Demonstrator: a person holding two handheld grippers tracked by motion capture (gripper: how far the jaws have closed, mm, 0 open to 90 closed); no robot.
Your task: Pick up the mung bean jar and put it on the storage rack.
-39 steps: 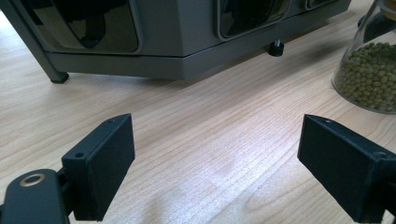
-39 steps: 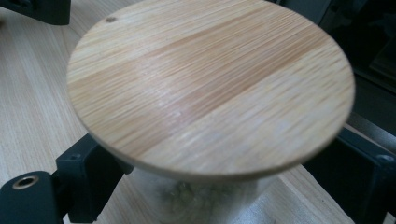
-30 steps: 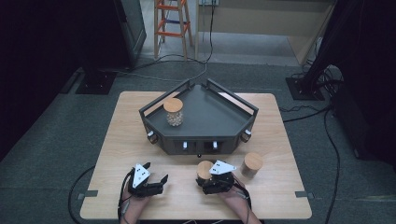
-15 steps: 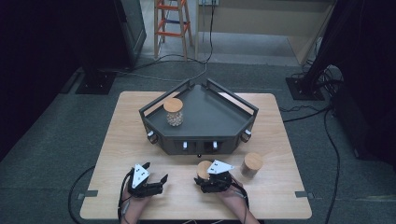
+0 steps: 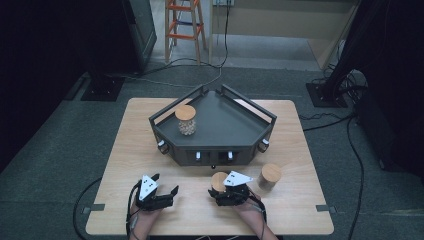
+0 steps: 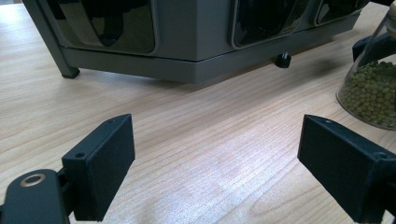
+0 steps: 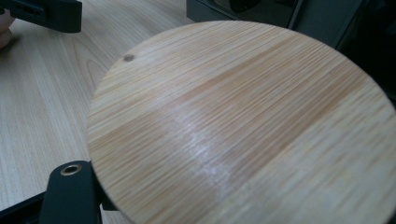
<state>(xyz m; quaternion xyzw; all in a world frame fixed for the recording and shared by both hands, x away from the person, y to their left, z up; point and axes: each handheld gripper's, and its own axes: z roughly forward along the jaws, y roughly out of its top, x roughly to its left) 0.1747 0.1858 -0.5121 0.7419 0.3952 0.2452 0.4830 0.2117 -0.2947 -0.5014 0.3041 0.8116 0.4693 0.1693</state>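
A glass jar of green beans with a round wooden lid (image 5: 218, 180) stands on the table near the front edge. My right gripper (image 5: 221, 191) is shut on it from the near side. In the right gripper view the lid (image 7: 243, 126) covers the jaws, with one black finger (image 7: 70, 191) showing under its rim. My left gripper (image 5: 165, 183) rests on the table to the left, open with nothing between its fingers. In the left gripper view the left gripper (image 6: 215, 163) stands wide over bare wood, with the bean jar (image 6: 371, 88) at the far right.
A grey angular tray stand (image 5: 225, 122) sits mid-table, with a second lidded jar (image 5: 186, 119) on it. A third lidded jar (image 5: 270, 175) stands just right of my right gripper. Cables and an orange ladder (image 5: 182, 25) lie beyond the table.
The right gripper's jaws have drawn in around the jar. Neither hand has shifted, and the left gripper looks the same.
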